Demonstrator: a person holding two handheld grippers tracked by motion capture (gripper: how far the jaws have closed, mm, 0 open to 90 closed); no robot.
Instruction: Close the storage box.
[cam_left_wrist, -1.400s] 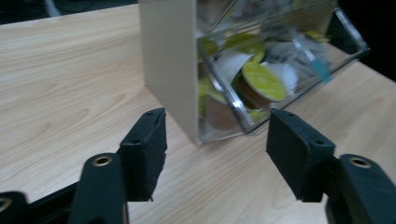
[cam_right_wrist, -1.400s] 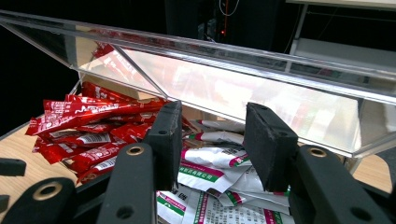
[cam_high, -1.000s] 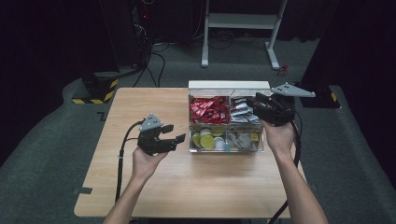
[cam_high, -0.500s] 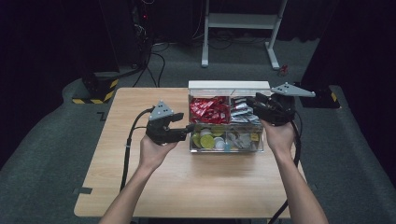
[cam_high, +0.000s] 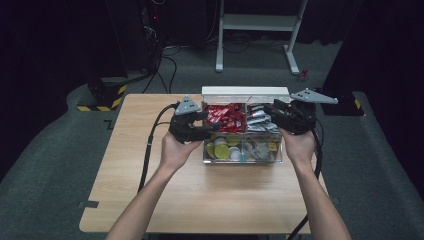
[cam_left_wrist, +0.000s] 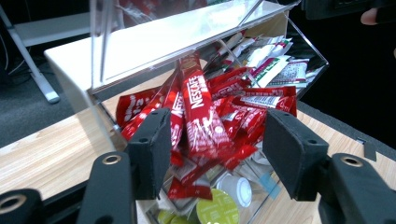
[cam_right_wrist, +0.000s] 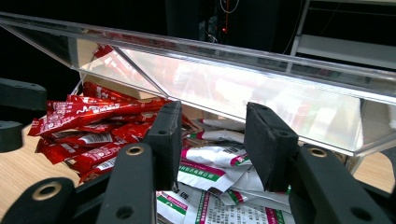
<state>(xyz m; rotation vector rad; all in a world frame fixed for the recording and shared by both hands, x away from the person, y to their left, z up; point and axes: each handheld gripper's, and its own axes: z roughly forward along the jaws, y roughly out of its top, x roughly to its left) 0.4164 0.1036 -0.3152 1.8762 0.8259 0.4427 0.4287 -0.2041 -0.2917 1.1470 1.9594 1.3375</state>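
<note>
Your left tongs hover at the 9 o'clock edge of the clear acrylic box, over its rear left compartment. In the left gripper view the jaws stand fairly wide and have just been closing; the red Nescafe sachets lie heaped beyond and between them, but no pad presses on a sachet. The box sits on the wooden table toward its 12 o'clock side, lid raised at the back.

Your right tongs sit at the 3 o'clock side of the box, over the rear right compartment. In the right gripper view the jaws stand narrowly apart with nothing gripped, and the white sachets with green and pink print lie just below them. The front compartments, at 6 o'clock, hold round coffee capsules, some green, some white.
</note>
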